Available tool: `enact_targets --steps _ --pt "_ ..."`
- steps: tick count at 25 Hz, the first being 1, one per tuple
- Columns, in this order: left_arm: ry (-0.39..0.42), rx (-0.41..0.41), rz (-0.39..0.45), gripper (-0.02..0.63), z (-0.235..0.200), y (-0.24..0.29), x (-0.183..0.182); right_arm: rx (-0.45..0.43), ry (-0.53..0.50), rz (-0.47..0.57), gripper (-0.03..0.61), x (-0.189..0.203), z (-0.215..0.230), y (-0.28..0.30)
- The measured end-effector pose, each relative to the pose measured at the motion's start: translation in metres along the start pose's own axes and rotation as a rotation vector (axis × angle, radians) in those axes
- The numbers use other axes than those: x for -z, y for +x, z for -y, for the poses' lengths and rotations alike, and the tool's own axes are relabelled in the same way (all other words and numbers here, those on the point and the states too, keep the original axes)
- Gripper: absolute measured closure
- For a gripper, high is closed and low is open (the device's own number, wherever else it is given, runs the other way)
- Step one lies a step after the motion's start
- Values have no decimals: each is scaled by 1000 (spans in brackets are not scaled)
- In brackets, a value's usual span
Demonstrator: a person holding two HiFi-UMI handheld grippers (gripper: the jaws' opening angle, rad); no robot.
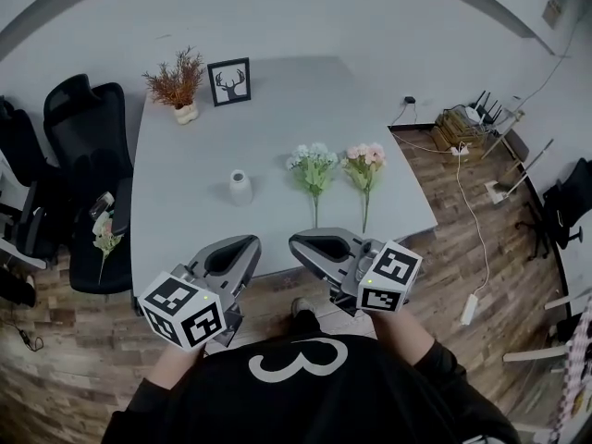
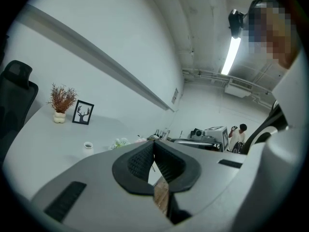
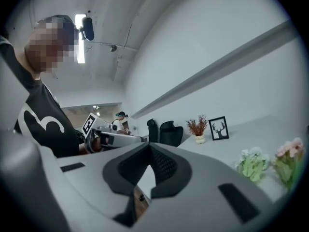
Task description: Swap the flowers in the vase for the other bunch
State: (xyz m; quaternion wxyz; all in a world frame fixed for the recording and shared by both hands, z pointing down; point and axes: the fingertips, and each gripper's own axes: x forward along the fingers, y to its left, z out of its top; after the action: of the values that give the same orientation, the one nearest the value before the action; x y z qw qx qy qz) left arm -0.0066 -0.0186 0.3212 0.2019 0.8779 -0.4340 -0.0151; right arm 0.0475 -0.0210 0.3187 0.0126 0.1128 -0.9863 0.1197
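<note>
Left gripper [image 1: 244, 245] and right gripper [image 1: 300, 243], lower centre: jaws clenched, empty. Vase [image 1: 240, 187] stands empty at frame centre, with the white bunch [image 1: 313, 166] and pink bunch [image 1: 364, 165] lying on the tabletop [image 1: 185, 146] to its right. Insertion apparently outstanding; the next move requires released jaws and a stem grasp.

A white desk [image 1: 176, 202] stands against a pale wall [image 1: 324, 17] on a wood-plank floor [image 1: 499, 276]. Black office chairs [image 1: 88, 123] sit at its left side. A white cable [image 1: 474, 220] trails across the floor. A tube light [image 2: 231, 54] glows overhead.
</note>
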Motion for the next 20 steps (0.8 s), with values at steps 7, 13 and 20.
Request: enact_targets --steps 7,13,20 --pt "45 19 13 603 9 -14 4 -11 13 -18 571 11 -20 5" --pt "28 51 11 601 13 -18 5 -4 22 -6 571 8 -24 3" --pt "21 55 -1 601 17 -23 9 16 33 -10 571 10 -29 -1"
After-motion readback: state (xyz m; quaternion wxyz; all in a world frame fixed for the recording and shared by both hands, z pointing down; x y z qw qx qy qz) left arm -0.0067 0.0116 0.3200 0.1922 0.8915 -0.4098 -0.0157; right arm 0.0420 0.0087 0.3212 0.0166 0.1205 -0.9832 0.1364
